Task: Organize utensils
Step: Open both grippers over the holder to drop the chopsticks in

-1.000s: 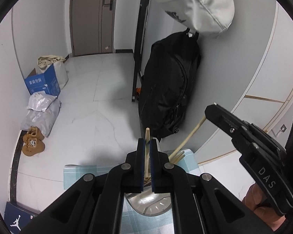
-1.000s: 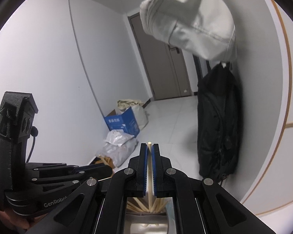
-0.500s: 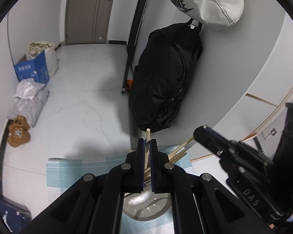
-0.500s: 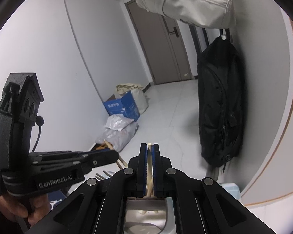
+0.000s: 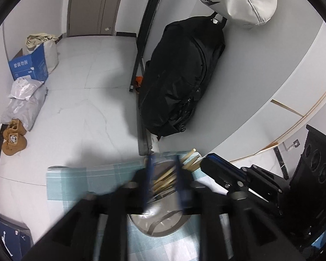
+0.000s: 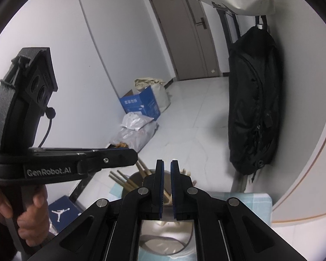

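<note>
Left wrist: holder rim (image 5: pixel 163 233) near tablecloth edge (image 5: pixel 65 170).

A table covered with a pale blue-and-white checked cloth (image 5: pixel 71 178) carries a round stainless-steel container (image 5: pixel 160 224), which stands directly on the cloth near its far edge. Behind it, the glossy white tiled floor (image 5: pixel 87 100) bears a blue cardboard box (image 5: pixel 29 66), grey plastic parcel bags (image 5: pixel 24 106) and tan suede boots (image 5: pixel 13 138) along the wall.

Steel holder (image 5: pixel 163 224) mouth half-filled: chopsticks (image 5: pixel 165 180) fan out over far rim. Near half of holder free. Right gripper (image 5: pixel 208 162) crowds holder's right side. Left of holder, cloth (image 5: pixel 80 178) bare. Black bag (image 5: pixel 182 76) hangs far behind.
</note>
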Available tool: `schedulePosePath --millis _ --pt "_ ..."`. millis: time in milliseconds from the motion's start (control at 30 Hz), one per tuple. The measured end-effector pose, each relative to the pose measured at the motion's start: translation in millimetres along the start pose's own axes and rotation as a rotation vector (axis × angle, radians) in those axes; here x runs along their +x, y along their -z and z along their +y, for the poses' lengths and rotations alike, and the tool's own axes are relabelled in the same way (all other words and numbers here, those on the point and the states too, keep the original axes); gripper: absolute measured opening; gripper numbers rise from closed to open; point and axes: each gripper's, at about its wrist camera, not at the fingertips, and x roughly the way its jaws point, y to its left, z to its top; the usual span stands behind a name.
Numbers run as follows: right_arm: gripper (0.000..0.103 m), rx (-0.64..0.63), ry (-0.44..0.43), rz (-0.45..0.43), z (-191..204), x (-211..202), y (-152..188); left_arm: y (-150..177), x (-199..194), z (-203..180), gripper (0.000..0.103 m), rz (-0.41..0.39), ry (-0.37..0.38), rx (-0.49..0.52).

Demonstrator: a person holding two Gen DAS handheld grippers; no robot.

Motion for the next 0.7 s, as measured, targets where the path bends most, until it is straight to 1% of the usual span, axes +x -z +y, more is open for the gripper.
schedulePosePath --millis 33,100,167,233,300,367,400,433,500,567,633,700 --pt "0.007 0.002 -0.003 -0.003 0.1 -2.1 0.4 0.9 -3.9 1.2 0.044 -0.018 0.005 -0.005" --pt "0.012 0.003 0.0 -0.019 0.7 -8.6 1.6 2.6 -12.8 3.6 0.046 -0.053 0.018 -0.014" --pt "0.029 0.007 0.006 -0.043 0.9 -17.8 3.3 3.2 -18.5 3.7 0.048 -0.062 -0.005 -0.013" --pt "0.04 0.011 0.009 -0.069 2.2 -28.2 6.4 4.7 -23.7 4.3 0.048 -0.075 -0.014 -0.009" --pt "0.042 0.009 0.021 -0.084 3.2 -36.1 8.6 6.5 -27.6 4.0 0.049 -0.08 -0.034 -0.008" --pt "0.048 0.011 0.023 -0.087 4.2 -42.2 11.2 8.9 -32.4 4.5 0.049 -0.089 -0.04 -0.016" --pt "0.05 0.013 0.026 -0.093 4.9 -45.4 13.1 10.2 -35.2 4.3 0.053 -0.097 -0.043 -0.019" --pt "0.05 0.017 0.031 -0.097 5.6 -49.1 14.7 12.0 -38.8 3.9 0.06 -0.107 -0.053 -0.021" --pt "0.051 0.025 0.031 -0.104 6.5 -55.5 16.5 16.6 -47.6 4.8 0.064 -0.14 -0.066 -0.03" --pt "0.063 0.026 0.034 -0.123 9.4 -64.4 19.0 21.5 -56.3 5.7 0.064 -0.166 -0.092 -0.038" --pt "0.065 0.018 0.032 -0.147 12.8 -72.7 20.9 26.1 -62.7 7.1 0.064 -0.182 -0.11 -0.044" --pt "0.072 0.003 0.031 -0.17 17.0 -81.8 23.6 31.3 -69.6 7.6 0.064 -0.207 -0.141 -0.05"
